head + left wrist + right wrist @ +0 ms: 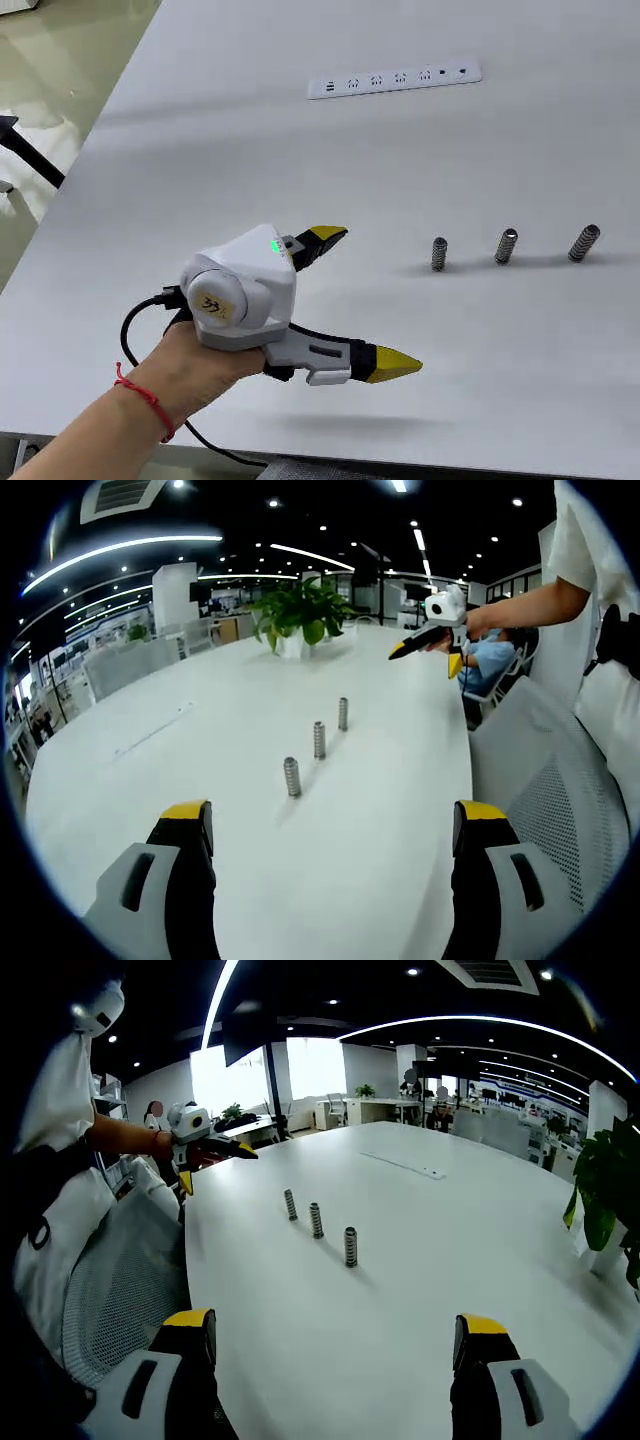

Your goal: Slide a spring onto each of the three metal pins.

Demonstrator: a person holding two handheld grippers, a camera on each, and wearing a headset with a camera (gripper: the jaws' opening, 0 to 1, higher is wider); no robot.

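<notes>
Left tool: jaws spread wide, holding nothing.
Right tool: equally wide, empty.
Pins: three upright on the worktop, each seemingly coil-wrapped already.
Bearing: the row's line runs straight ahead of the left tool; the right tool faces the row from its opposite end.

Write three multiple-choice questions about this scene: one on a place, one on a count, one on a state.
1. Where does the power strip lie? A) beyond the pins B) nearer than the pins C) on the floor
2. How many pins stand on the table? A) one B) two C) three
3. How is the left gripper? A) shut on a spring B) open and empty C) shut on a pin
Key: 1A, it lies past the pins; 2C, three stand in a row; 3B, jaws wide apart, nothing between.
</notes>
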